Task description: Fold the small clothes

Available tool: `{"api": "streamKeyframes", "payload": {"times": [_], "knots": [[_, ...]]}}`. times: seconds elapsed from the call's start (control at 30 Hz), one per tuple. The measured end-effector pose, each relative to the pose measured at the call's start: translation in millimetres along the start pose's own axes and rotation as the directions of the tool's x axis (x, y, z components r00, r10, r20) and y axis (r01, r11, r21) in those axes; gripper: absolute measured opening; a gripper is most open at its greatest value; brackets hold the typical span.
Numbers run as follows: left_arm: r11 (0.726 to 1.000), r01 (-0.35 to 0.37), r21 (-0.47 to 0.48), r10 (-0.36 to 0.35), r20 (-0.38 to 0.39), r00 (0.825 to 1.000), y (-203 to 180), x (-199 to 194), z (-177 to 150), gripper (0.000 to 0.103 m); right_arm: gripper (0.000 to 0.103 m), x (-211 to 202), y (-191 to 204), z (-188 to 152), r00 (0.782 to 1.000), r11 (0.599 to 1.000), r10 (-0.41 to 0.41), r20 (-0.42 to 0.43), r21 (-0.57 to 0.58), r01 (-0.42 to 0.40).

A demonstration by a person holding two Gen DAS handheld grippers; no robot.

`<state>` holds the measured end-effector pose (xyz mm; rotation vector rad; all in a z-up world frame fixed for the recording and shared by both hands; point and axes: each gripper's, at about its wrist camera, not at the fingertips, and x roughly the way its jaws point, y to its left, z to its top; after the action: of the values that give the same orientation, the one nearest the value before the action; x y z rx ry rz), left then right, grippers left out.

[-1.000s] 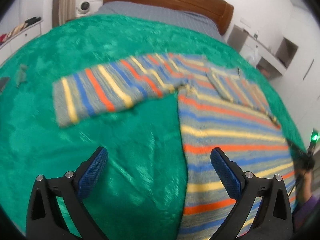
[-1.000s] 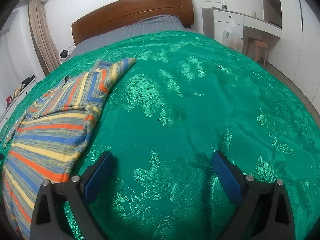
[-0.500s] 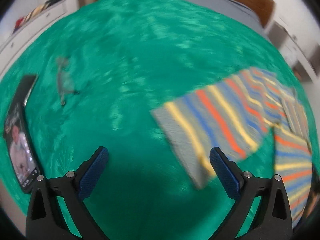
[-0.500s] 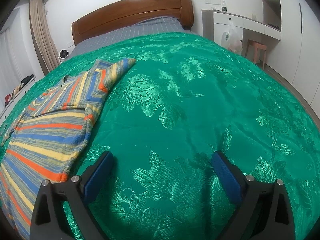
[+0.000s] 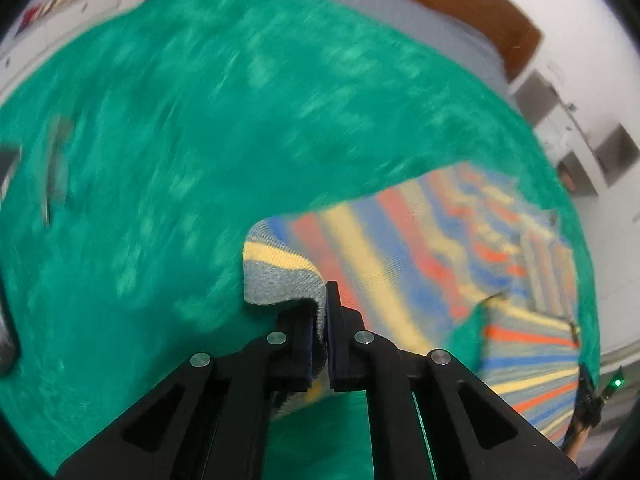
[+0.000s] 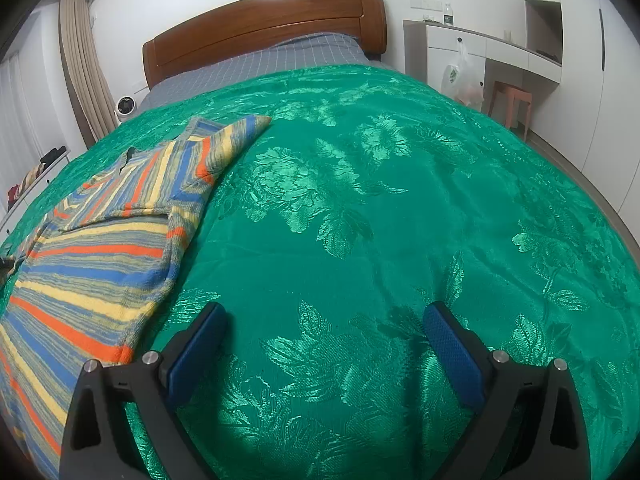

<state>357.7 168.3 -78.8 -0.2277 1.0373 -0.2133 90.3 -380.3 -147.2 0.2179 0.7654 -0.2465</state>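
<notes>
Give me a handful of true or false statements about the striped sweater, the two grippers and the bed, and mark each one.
1. The left gripper is shut on a sleeve cuff of the striped sweater. True.
2. The right gripper holds the sweater's hem. False: its jaws are wide apart over the bare green bedspread.
3. The sweater lies to the left of the right gripper. True.
4. The bedspread is plain red. False: it is green with a floral weave.
5. The headboard is brown wood. True.
</notes>
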Motion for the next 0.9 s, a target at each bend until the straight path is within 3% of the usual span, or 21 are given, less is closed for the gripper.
{"api": "streamKeyframes", "payload": {"times": [0.1,0.23,0.4,0.57,0.6,0.63,0.7,0.8,0.9], "knots": [[0.992,0.042,0.115,-0.049,0.056,0.997,-60,-24,20,0.003,0.098,0,0,0,1.000,1.000,0.001,0.000,0.000,-0.001],[0.941,0.104,0.322,-0.135,0.075,0.988,-169,-36,33,0.004,0.098,0,0,0,1.000,1.000,0.000,0.000,0.000,0.000],[0.875,0.191,0.445,-0.207,-0.012,0.978,-270,6,15,0.003,0.098,0,0,0,1.000,1.000,0.000,0.000,0.000,0.000],[0.850,0.267,0.454,-0.238,-0.121,0.964,-305,60,-15,0.005,0.098,0,0,0,1.000,1.000,0.000,0.000,-0.001,0.000],[0.849,0.270,0.454,-0.231,-0.139,0.963,-307,68,-23,0.016,0.098,0,0,0,1.000,1.000,0.000,0.001,-0.001,0.000],[0.851,0.269,0.450,-0.224,-0.153,0.963,-306,71,-33,0.041,0.098,0,0,0,1.000,1.000,0.000,0.001,-0.001,0.000],[0.862,0.253,0.439,-0.204,-0.156,0.966,-306,75,-45,0.074,0.098,0,0,0,1.000,1.000,0.001,0.002,0.000,-0.001],[0.852,0.279,0.443,-0.239,-0.147,0.960,-290,63,-57,0.078,0.098,0,-1,1,1.000,1.000,0.003,0.004,0.001,-0.003],[0.871,0.255,0.421,-0.236,-0.096,0.967,-248,39,-67,0.090,0.098,0,-1,1,1.000,1.000,0.003,0.004,0.001,-0.003]]}}
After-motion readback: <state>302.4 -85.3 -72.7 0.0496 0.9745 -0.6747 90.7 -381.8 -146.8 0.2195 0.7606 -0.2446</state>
